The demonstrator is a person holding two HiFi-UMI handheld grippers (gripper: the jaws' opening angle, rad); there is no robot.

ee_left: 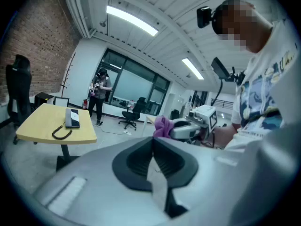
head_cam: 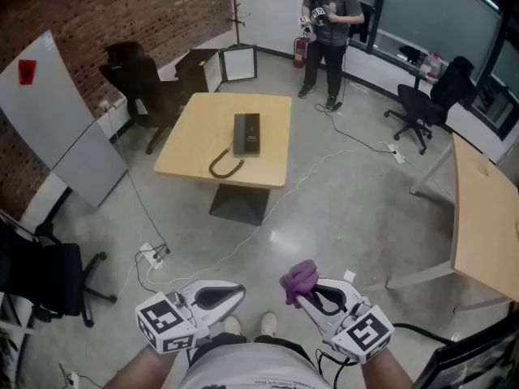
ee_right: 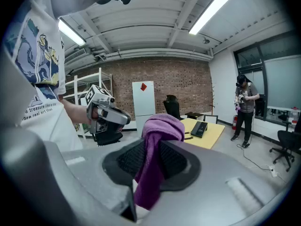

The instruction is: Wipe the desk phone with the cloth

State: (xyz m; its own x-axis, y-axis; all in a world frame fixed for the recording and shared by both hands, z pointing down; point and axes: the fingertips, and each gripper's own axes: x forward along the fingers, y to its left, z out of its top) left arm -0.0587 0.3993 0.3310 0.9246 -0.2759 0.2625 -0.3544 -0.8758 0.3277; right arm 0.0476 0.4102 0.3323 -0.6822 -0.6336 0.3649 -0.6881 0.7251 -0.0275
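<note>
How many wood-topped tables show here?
2. One table stands mid-room with the phone on it; a second table runs along the right edge, partly cut off. Others may lie out of view.

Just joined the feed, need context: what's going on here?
A person stands on the floor, short of the wooden table, holding a gripper in each hand. The right gripper is shut on a purple cloth. The left gripper is shut with nothing between its jaws. The desk phone lies on the table, out of reach for now, so wiping hasn't begun. A second person stands at the far end of the room.
</note>
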